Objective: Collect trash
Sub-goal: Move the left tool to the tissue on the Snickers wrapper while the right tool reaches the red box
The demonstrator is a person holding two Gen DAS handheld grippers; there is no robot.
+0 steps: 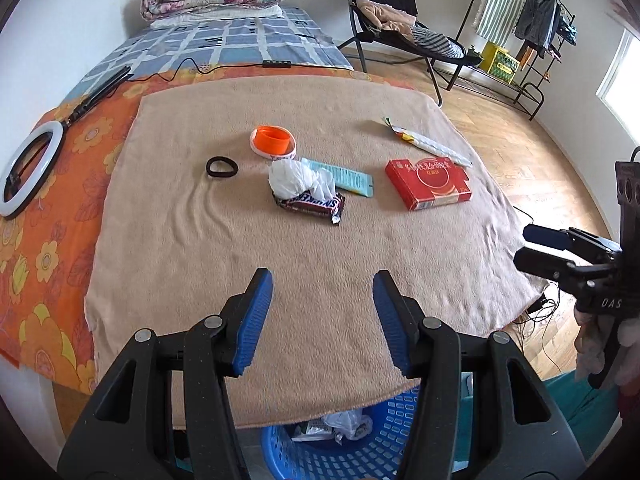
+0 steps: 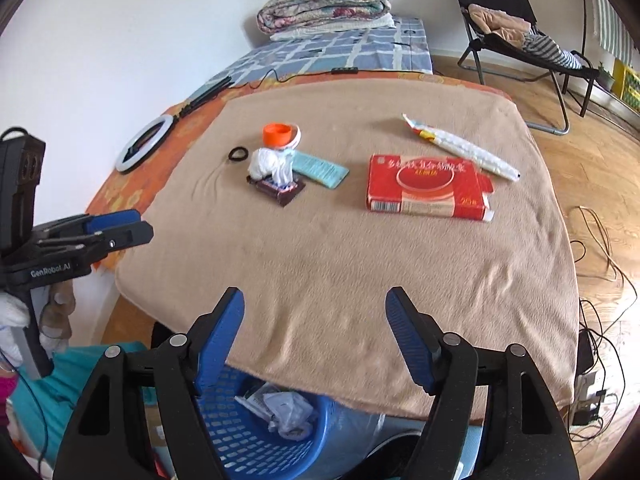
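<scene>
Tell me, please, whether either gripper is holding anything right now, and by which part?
Nothing is held: the left gripper and right gripper are both open and empty above the tan blanket.

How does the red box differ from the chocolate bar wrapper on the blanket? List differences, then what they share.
The red box is larger; the chocolate bar wrapper is smaller. The box is flat and rigid, the wrapper dark brown and crumpled. The box lies alone; the wrapper has white crumpled plastic on it. Both rest on the tan blanket.

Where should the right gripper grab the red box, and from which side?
Across its short width near the close long edge, from above. The red box lies flat on the beige blanket, with its open flap at the right end, so avoid that end. The right gripper is open and empty.
</scene>
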